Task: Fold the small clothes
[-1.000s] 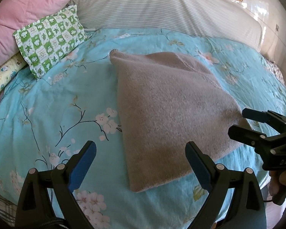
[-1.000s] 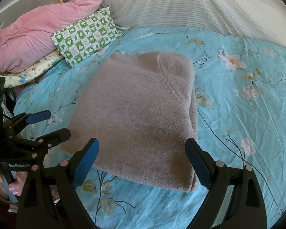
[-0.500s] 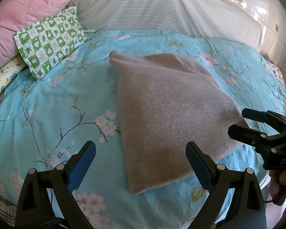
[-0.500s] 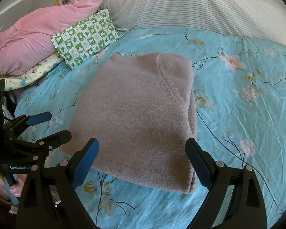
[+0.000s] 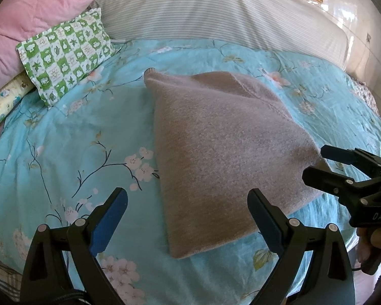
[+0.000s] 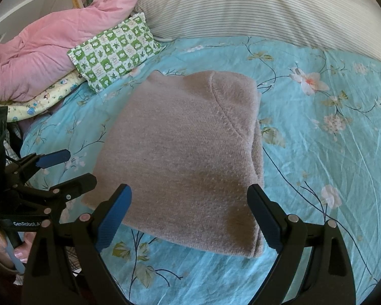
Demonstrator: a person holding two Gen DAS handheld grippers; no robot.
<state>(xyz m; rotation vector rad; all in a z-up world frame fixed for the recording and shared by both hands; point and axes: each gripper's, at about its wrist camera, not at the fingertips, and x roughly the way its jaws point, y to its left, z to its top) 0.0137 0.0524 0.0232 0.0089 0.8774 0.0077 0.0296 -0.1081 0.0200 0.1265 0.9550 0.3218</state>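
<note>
Folded beige knit sweater [image 5: 223, 147] lying flat on the turquoise floral bedsheet [image 5: 71, 137], filling the centre of both wrist views, already doubled into a thick pad with stacked layers showing along its right edge in the right wrist view. Left gripper [image 5: 187, 218] low in the frame of its own camera, jaws spread wide and empty, bracketing the sweater's near left corner without touching it. Right gripper [image 6: 190, 213] likewise spread wide and empty, hovering over the near edge of the sweater [image 6: 187, 152]; also visible at the right edge of the left view, jaws parted beside the sweater's right corner. Likely soft, light and limp: no stiffness to carry its own shape, so prone to sagging and unfolding if lifted by one point. Fuzzy knit surface probably grippy against the blue pads, not slippery, not fragile, though loose stitches could snag or stretch under a hard pull. Best taken at the two near corners, pinching through all layers together, one gripper per corner, so the stack stays aligned. Green checked pillow [image 5: 65, 53] and pink quilt [image 6: 53, 48] at upper left, striped bolster [image 5: 215, 12] across the top, all well apart from the sweater.
</note>
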